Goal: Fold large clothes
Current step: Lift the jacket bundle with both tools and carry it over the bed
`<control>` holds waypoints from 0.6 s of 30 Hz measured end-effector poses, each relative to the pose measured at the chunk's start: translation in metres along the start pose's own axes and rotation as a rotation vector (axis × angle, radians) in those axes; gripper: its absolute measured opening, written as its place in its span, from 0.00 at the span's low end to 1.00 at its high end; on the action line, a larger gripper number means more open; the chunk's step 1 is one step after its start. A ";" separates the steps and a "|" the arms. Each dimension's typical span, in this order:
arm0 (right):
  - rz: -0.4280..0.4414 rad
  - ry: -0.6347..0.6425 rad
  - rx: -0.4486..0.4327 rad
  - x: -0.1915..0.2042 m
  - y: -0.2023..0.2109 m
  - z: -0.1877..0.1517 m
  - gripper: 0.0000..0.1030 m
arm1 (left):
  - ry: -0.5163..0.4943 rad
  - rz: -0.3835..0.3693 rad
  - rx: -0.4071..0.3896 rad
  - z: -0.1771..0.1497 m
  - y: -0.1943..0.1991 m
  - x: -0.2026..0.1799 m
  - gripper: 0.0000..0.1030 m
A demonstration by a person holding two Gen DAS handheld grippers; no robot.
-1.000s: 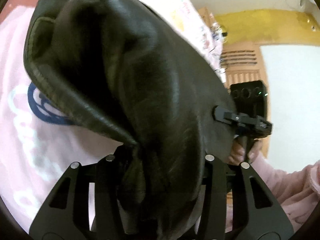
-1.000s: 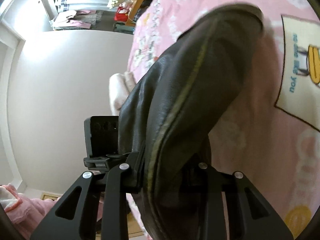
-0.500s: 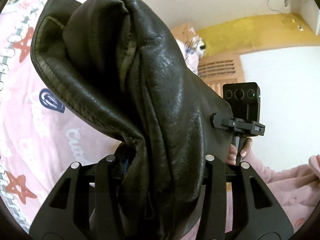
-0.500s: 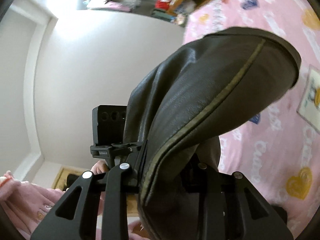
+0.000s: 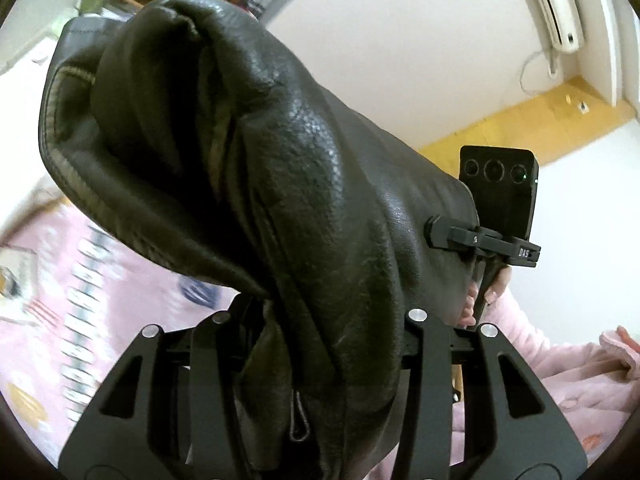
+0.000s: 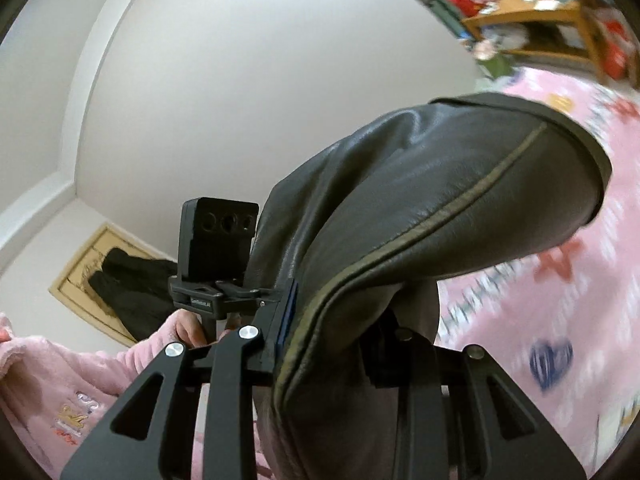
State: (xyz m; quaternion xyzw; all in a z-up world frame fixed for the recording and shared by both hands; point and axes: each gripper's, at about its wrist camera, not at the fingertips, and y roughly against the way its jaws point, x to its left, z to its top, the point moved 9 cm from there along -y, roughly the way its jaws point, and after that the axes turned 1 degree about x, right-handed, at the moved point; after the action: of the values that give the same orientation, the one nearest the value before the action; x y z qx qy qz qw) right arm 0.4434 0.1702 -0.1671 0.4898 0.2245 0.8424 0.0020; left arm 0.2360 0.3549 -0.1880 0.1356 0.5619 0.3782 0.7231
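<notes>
Above the pink bedspread, both grippers have tilted upward since a second ago; left gripper and right gripper each pinch the black leather jacket, lifted clear for folding.

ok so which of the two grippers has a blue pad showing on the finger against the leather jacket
The right gripper: a blue strip edges its left finger where it presses the leather jacket. The left gripper shows only black.
</notes>
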 end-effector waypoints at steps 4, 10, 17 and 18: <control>0.062 0.001 0.043 -0.004 -0.114 0.094 0.27 | 0.041 0.049 -0.084 0.070 0.072 0.098 0.40; 0.066 0.050 0.111 -0.022 -0.257 0.198 0.27 | 0.067 0.150 -0.197 0.158 0.149 0.225 0.41; -0.002 0.052 0.189 -0.110 -0.410 0.265 0.27 | 0.192 0.188 -0.248 0.207 0.148 0.389 0.40; -0.019 0.049 0.207 -0.127 -0.427 0.269 0.27 | 0.219 0.184 -0.249 0.204 0.140 0.407 0.40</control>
State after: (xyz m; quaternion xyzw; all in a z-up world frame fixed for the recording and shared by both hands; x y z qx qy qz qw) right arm 0.6391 0.6273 -0.3214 0.4646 0.3147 0.8265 -0.0462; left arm 0.4015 0.7810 -0.3227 0.0538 0.5712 0.5217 0.6314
